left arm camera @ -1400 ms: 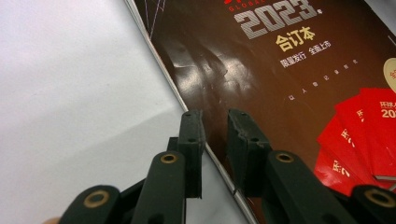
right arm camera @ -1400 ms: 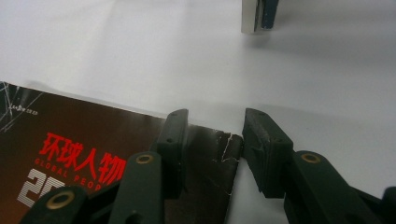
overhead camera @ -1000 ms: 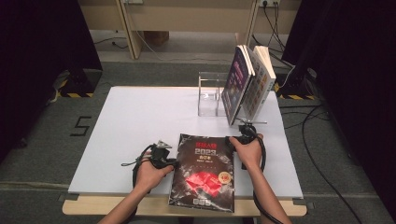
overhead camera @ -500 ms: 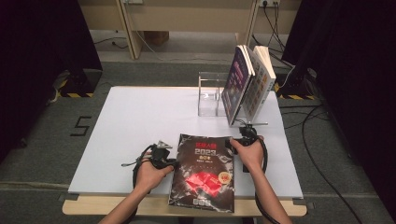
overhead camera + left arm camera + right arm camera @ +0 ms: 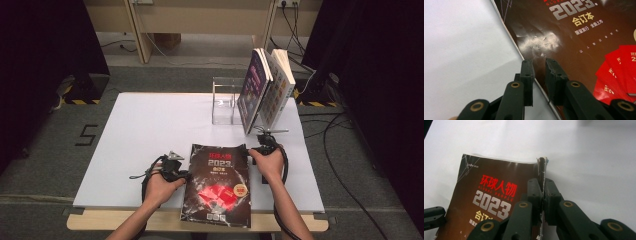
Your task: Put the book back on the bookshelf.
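Observation:
A dark magazine [image 5: 217,185] with red lettering and "2023" on its cover lies flat near the table's front edge. My right gripper [image 5: 252,151] is at its top right corner. In the right gripper view the jaws [image 5: 542,182] have just been closing, and the raised right edge of the magazine [image 5: 491,190] is pinched between the pads. My left gripper [image 5: 186,175] is at the magazine's left edge. In the left gripper view its jaws [image 5: 539,62] stand a little apart, straddling that edge, with the glossy cover [image 5: 574,37] showing through the gap.
At the back right of the white table [image 5: 150,125] a clear acrylic stand [image 5: 223,100] is next to two books [image 5: 255,87] that lean upright against each other. Cables trail on the floor at the right. The person's forearms come in from the table's wooden front edge.

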Motion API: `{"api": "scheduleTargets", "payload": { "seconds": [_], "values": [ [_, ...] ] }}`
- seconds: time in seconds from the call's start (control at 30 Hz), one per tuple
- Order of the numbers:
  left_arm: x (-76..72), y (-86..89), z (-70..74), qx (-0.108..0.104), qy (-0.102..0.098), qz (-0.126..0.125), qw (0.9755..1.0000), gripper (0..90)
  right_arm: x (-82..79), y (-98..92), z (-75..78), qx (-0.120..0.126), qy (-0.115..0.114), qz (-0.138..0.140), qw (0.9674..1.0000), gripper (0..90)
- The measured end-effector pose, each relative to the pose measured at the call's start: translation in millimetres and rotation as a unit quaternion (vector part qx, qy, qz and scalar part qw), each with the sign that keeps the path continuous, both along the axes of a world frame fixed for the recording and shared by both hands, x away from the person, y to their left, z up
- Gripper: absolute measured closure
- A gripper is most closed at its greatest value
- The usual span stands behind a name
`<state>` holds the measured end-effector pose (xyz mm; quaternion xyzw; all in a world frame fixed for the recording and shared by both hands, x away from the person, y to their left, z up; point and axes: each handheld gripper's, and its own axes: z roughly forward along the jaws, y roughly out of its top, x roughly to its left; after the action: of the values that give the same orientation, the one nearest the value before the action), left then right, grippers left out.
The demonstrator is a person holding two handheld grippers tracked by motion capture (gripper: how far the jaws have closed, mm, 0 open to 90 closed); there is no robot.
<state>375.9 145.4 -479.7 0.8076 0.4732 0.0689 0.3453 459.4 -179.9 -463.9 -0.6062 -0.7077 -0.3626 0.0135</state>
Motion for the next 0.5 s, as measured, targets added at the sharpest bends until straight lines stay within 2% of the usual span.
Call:
{"api": "scheduleTargets", "payload": {
  "seconds": [0.13, 0.4, 0.5],
  "values": [
    [-0.5, 3.0, 0.5, -0.012, -0.001, 0.004, 0.9999, 74.6, -2.1, -1.5, 2.8, 0.019, -0.006, -0.001, 0.9998, 87.3],
    [-3.7, 15.0, 12.7, -0.017, -0.039, 0.022, 0.9989, 66.0, -8.8, -2.9, 12.6, 0.041, -0.036, -0.001, 0.9985, 87.5],
    [-5.1, 18.9, 14.0, -0.015, -0.046, 0.027, 0.9985, 63.5, -11.4, -0.8, 19.3, 0.043, -0.048, 0.001, 0.9979, 87.5]
  ]
}}
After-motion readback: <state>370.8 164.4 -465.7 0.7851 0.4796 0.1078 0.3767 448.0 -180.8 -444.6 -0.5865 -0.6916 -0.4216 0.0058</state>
